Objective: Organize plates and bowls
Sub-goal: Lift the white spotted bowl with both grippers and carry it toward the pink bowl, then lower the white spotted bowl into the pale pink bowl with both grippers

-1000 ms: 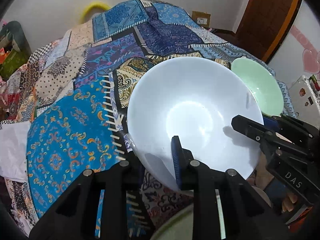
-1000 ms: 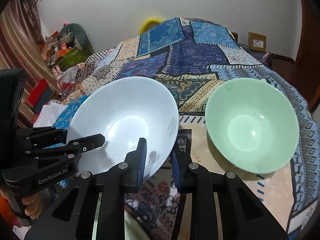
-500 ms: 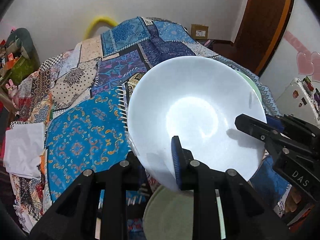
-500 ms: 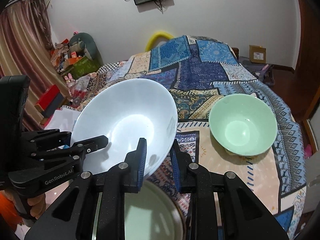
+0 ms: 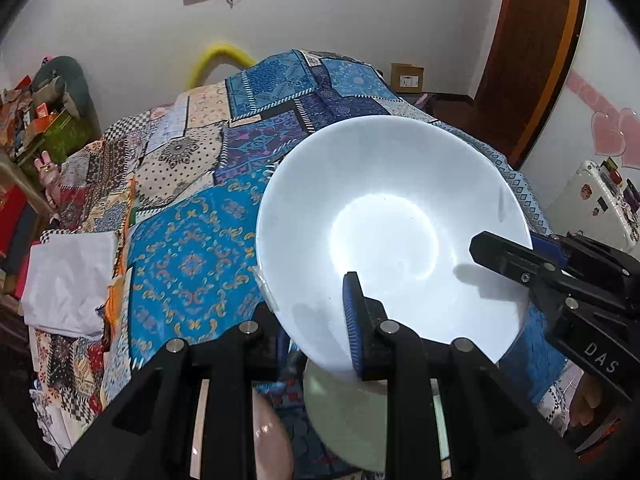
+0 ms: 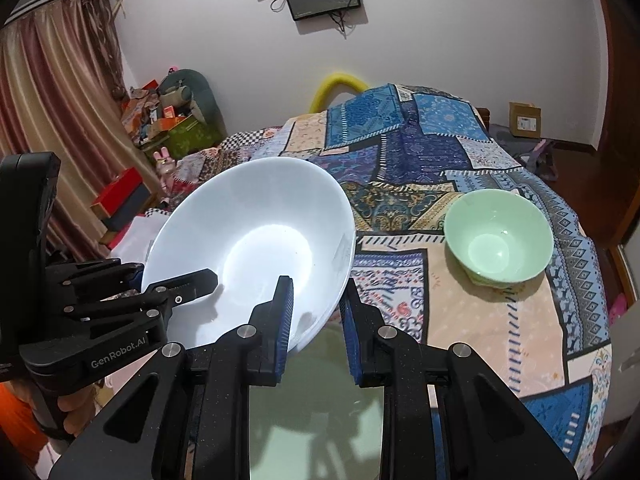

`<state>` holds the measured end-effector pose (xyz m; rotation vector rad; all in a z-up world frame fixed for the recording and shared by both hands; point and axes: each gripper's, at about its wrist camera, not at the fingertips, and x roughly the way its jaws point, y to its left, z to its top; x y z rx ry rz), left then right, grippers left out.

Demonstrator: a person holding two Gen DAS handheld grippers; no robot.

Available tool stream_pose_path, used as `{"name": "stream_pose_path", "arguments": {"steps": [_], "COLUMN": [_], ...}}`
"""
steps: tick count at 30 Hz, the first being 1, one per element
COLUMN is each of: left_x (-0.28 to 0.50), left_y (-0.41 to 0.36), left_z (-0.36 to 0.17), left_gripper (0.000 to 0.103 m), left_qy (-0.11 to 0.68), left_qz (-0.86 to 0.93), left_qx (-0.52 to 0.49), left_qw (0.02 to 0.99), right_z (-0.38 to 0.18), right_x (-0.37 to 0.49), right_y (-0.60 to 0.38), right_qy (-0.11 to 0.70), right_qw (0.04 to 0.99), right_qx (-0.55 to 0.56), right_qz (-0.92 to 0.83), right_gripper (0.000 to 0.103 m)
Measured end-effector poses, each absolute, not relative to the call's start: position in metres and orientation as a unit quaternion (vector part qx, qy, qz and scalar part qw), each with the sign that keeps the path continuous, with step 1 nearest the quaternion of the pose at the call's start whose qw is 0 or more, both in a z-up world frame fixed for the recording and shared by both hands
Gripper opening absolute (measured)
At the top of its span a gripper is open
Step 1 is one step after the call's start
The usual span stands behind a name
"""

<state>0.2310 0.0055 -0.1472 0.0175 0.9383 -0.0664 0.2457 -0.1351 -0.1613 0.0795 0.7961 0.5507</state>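
A large white bowl point(image 5: 392, 224) is held tilted in the air above the bed by both grippers. My left gripper point(image 5: 316, 320) is shut on its near rim. My right gripper point(image 6: 316, 320) is shut on the opposite rim and also shows in the left wrist view point(image 5: 508, 256). The white bowl point(image 6: 256, 248) shows in the right wrist view, with the left gripper point(image 6: 180, 284) at its left. A pale green plate point(image 6: 316, 408) lies below the bowl; it shows in the left wrist view point(image 5: 348, 412) too. A green bowl point(image 6: 498, 242) stands on the bed to the right.
A patchwork quilt point(image 5: 192, 256) covers the bed. A pinkish dish point(image 5: 268, 440) peeks out at the lower edge of the left wrist view. Folded white cloth point(image 5: 68, 280) lies at the left edge. Boxes and clutter point(image 6: 168, 124) line the left wall. A door point(image 5: 532, 52) stands right.
Both grippers have lifted the white bowl upward and back from the quilt. The green bowl now looks smaller and farther. The pale green plate has come into view beneath.
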Motion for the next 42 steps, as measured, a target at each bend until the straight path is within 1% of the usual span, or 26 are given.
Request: {"name": "stream_pose_path", "arguments": {"steps": [16, 31, 42], "left_x": [0.164, 0.119, 0.106], "left_y": [0.048, 0.103, 0.133], "left_z": [-0.143, -0.157, -0.177], "left_gripper": [0.024, 0.024, 0.024], "left_qy": [0.449, 0.458, 0.474], "left_qz": [0.008, 0.052, 0.07], "left_qx": [-0.024, -0.045, -0.066], "left_qw": [0.893, 0.886, 0.875], "right_z": [-0.155, -0.172, -0.191], "right_x": [0.199, 0.176, 0.168], "right_y": [-0.096, -0.042, -0.014], "right_qy": [0.376, 0.396, 0.417], "right_qw": [0.875, 0.848, 0.83], "right_qx": [0.011, -0.006, -0.014], "right_qz": [0.304, 0.351, 0.369], "right_gripper": [0.021, 0.021, 0.021]}}
